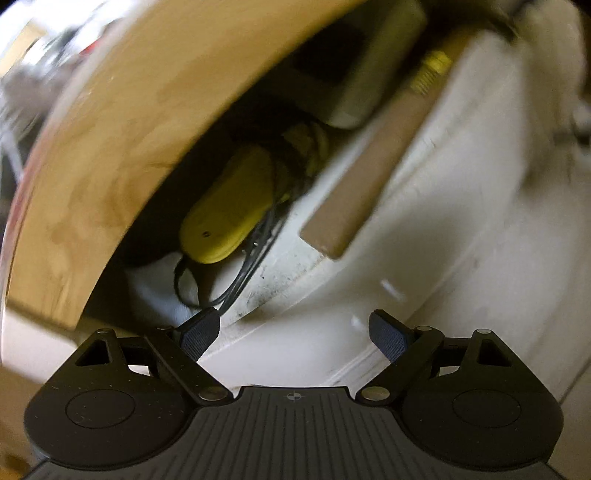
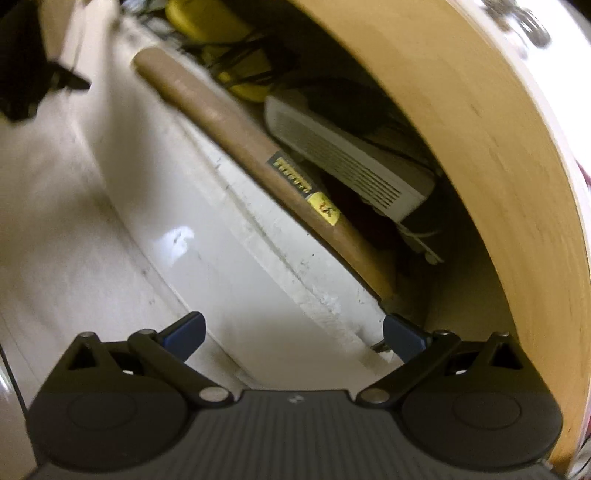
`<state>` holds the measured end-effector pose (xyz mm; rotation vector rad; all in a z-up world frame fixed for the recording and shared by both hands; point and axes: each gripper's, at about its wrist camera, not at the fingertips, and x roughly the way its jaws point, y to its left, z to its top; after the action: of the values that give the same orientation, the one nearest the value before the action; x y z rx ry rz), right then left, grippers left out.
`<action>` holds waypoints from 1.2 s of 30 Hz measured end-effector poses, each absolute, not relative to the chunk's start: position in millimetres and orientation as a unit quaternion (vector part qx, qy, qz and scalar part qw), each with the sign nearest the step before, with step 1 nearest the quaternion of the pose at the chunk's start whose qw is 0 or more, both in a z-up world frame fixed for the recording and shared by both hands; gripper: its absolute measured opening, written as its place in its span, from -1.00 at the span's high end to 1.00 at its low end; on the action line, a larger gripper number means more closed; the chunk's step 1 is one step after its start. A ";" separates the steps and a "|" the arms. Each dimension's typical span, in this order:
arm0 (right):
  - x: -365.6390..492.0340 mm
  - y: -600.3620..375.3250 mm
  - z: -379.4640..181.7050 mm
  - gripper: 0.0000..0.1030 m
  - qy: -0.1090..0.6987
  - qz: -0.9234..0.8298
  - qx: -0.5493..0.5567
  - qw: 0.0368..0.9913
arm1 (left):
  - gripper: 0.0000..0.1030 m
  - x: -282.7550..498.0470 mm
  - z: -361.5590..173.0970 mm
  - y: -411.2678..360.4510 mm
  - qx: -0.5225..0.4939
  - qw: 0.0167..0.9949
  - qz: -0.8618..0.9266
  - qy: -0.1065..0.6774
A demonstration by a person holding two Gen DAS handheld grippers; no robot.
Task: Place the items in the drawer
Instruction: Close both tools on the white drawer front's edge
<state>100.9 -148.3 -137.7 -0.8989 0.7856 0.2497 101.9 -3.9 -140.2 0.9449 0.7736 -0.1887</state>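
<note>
Hovering at the lip of a white-painted drawer (image 1: 424, 206), the left gripper (image 1: 294, 334) has its ribbed dark jaws spread wide with nothing between them. Inside the drawer, at the centre of the left wrist view, lies a smooth yellow oval plastic case (image 1: 229, 206) with thin black cords (image 1: 255, 258) trailing from it, beside a tan cardboard tube (image 1: 373, 177) and a pale grey ridged plastic box (image 1: 376, 66). A curved light wooden table edge (image 1: 110, 147) arches over the upper left. In the right wrist view the right gripper (image 2: 294, 332) also has its jaws spread and empty; the cardboard tube (image 2: 236, 129), bearing a yellow label, runs diagonally beside the slatted grey box (image 2: 347, 155), with the yellow case (image 2: 207, 18) at the top of the frame.
</note>
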 end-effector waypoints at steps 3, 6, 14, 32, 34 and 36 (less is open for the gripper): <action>101.0 -147.0 -144.2 -0.99 0.363 0.129 -0.462 0.799 | -0.73 101.4 -151.6 -1.0 0.494 0.790 -0.104 0.348; 101.4 -147.7 -151.5 -0.99 0.359 0.145 -0.498 0.776 | -0.73 103.1 -158.9 2.6 0.522 0.773 -0.114 0.341; 98.6 -150.2 -166.1 -0.82 0.343 0.165 -0.581 0.719 | -0.72 110.2 -166.3 5.5 0.552 0.754 -0.126 0.331; 98.3 -146.5 -167.7 0.19 0.362 0.148 -0.610 0.689 | 0.09 103.2 -176.8 -3.7 0.616 0.713 -0.105 0.318; 96.3 -146.9 -168.0 0.19 0.361 0.150 -0.612 0.688 | 0.09 101.1 -179.6 -2.6 0.615 0.713 -0.105 0.320; 94.3 -147.3 -168.3 0.19 0.361 0.151 -0.613 0.686 | 0.09 99.3 -180.2 -3.0 0.614 0.713 -0.105 0.322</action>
<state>94.3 -147.3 -168.3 -1.3725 0.8084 0.3387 99.3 -3.0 -180.2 1.3604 0.7133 -0.2321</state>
